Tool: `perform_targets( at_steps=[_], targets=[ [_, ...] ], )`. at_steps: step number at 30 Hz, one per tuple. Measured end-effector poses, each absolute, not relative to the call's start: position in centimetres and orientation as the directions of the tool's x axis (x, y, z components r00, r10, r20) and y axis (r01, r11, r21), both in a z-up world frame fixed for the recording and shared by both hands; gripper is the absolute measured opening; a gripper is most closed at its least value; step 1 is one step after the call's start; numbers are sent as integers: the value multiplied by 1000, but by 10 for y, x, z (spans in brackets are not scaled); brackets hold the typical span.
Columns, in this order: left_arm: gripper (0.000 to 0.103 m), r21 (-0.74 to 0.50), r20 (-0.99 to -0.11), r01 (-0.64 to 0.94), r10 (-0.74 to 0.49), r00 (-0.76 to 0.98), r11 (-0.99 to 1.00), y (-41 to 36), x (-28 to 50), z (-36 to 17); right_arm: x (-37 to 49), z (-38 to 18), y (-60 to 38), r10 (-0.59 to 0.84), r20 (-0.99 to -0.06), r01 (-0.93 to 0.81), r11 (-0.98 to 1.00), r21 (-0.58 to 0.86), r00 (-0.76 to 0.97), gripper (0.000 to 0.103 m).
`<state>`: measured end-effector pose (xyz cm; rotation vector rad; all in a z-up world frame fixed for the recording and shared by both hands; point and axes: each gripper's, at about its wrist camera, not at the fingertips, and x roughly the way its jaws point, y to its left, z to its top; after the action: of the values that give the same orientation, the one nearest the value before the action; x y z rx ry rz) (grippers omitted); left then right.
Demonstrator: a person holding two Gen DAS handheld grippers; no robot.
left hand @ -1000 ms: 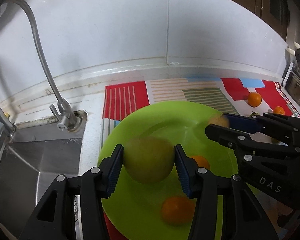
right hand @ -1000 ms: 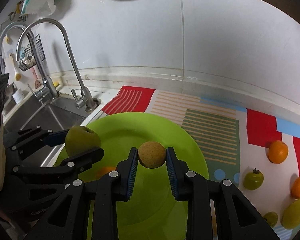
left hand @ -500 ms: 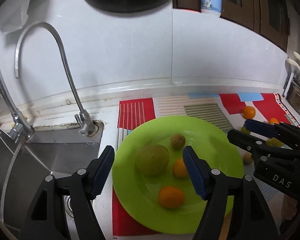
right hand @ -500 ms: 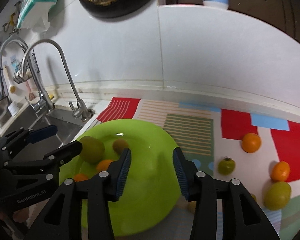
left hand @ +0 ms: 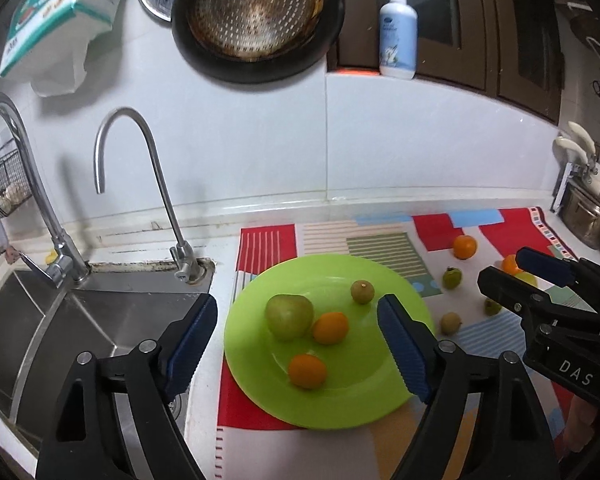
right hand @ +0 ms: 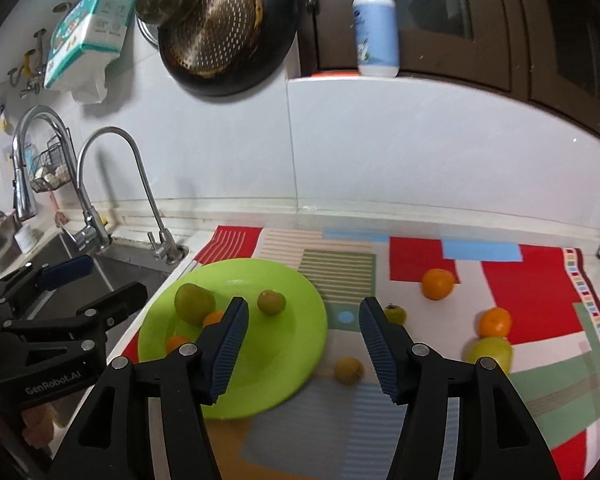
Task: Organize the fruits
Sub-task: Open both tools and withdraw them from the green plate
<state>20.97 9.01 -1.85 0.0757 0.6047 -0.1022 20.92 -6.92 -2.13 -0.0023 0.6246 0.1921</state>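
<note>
Fruit drop done on both sides: a second ago the left gripper (left hand: 296,338) pinched the green apple (left hand: 289,316) and the right gripper (right hand: 302,344) the small brown fruit (right hand: 271,302); both now lie free on the green plate (left hand: 364,408) beside two oranges (left hand: 330,328). Both grippers have lifted back, jaws opening, nothing between them. Plate holds four pieces. Left on the patterned mat (right hand: 540,280): two oranges (right hand: 437,283), a yellow-green fruit (right hand: 490,354), a small brown one (right hand: 348,370) and a small green one (right hand: 396,314), so more pickups needed. Readable: "GenRobot.AI" on left gripper body, "DAS" on right. Soap bottle (left hand: 398,36) label illegible.
</note>
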Motion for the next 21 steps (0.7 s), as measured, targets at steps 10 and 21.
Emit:
perform_targets(
  at_steps=[10, 21],
  targets=[
    [88, 33, -529, 144, -105, 842, 989, 68, 171, 2, 162, -2, -99, 124, -538, -137, 990, 15, 834, 59],
    [88, 25, -513, 159, -124, 850, 987, 32, 151, 9, 136, 8, -134, 87, -520, -103, 995, -2, 850, 59]
  ],
)
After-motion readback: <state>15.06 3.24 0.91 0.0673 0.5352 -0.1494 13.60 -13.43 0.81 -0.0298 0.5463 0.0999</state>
